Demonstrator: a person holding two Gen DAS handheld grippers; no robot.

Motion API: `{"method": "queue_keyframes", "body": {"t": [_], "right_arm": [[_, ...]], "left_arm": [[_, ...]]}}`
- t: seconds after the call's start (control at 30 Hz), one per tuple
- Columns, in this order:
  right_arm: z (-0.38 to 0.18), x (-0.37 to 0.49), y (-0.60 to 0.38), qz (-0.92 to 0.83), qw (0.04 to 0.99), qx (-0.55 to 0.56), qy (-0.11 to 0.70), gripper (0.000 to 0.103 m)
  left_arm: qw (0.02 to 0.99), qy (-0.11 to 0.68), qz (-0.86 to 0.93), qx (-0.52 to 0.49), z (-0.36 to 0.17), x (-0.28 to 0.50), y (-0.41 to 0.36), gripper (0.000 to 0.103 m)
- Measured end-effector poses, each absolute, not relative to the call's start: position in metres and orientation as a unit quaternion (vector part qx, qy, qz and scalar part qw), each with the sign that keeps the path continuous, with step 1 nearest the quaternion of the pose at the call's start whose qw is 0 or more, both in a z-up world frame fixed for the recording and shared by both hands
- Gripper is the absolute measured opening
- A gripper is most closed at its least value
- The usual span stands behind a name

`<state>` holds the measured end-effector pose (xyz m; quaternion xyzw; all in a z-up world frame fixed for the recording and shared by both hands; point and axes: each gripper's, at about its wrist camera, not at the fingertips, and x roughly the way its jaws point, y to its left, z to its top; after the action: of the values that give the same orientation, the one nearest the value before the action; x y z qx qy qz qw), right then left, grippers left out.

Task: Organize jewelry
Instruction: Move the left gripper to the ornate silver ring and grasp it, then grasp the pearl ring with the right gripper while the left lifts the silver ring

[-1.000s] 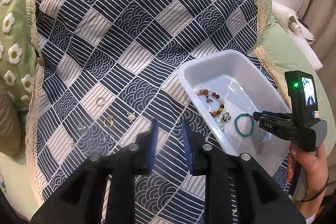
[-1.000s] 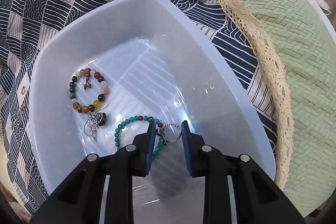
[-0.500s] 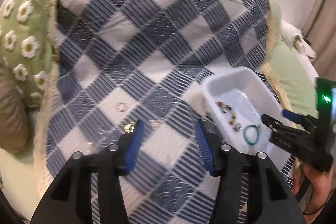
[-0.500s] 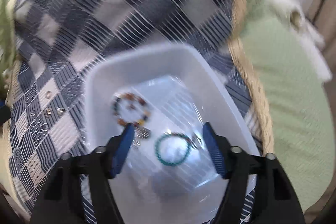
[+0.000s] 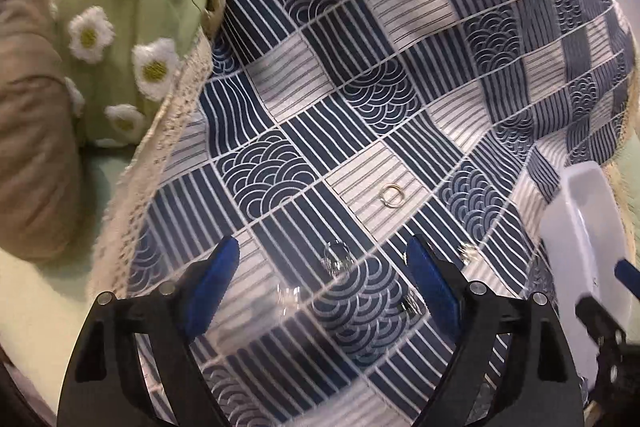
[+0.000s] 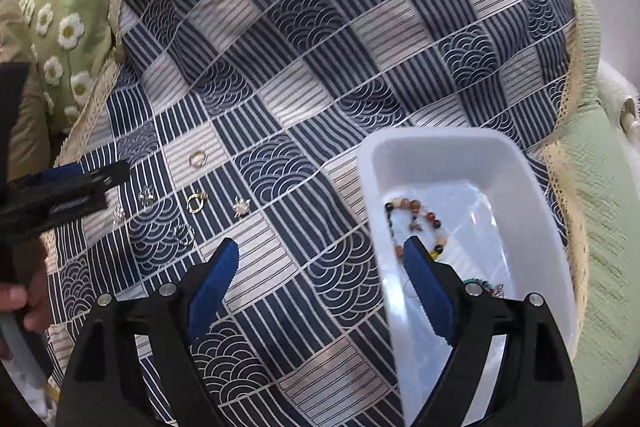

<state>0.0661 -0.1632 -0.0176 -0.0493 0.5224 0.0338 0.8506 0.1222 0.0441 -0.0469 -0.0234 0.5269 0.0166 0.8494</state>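
Presently both the left gripper (image 5: 322,263) and right gripper (image 6: 320,263) have just spread their jaws wide, nothing between them. Loose rings (image 6: 197,159) lie on the patterned cloth (image 6: 320,47); the beaded bracelet (image 6: 416,223) rests inside the white tray (image 6: 440,143).

A: Where's the tray (image 6: 448,147)?
B: On the cloth (image 6: 320,39), toward its right edge. A bead bracelet (image 6: 416,223) lies in it, a second bracelet (image 6: 482,283) nearer the camera.

A: And the rings?
B: On the cloth, well left of the tray. One ring (image 6: 197,159) lies farthest back; nearer are a second ring (image 6: 196,202) and a charm (image 6: 241,207) to its right.

A: Anything past the cloth?
B: A pillow (image 6: 68,27) beyond its left edge, a blanket (image 6: 600,207) on the right.
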Motion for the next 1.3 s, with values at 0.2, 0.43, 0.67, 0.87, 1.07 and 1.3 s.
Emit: {"method": "queue_keyframes", "body": {"t": [0.2,0.43,0.67,0.87,1.07,1.3], "right_arm": [[-0.025,0.065,-0.164,0.028,0.845,-0.049,0.532,0.083],[-0.026,0.065,-0.167,0.021,0.843,-0.051,0.535,0.083],[-0.026,0.066,-0.169,0.02,0.841,-0.054,0.538,0.083],[-0.029,0.066,-0.169,0.019,0.839,-0.059,0.541,0.083],[-0.031,0.067,-0.169,0.017,0.838,-0.06,0.542,0.083],[-0.031,0.073,-0.163,0.044,0.842,-0.044,0.537,0.083]], "left_arm": [[0.835,0.549,0.024,-0.021,-0.069,0.135,0.047,0.08],[0.828,0.56,0.018,-0.032,-0.084,0.142,0.048,0.07],[0.811,0.584,0.01,-0.024,-0.102,0.148,0.038,0.053],[0.817,0.576,0.013,-0.03,-0.104,0.15,0.035,0.018],[0.819,0.572,0.005,-0.049,-0.098,0.147,0.042,0.017],[0.845,0.531,0.015,-0.053,-0.042,0.122,0.047,0.017]]}}
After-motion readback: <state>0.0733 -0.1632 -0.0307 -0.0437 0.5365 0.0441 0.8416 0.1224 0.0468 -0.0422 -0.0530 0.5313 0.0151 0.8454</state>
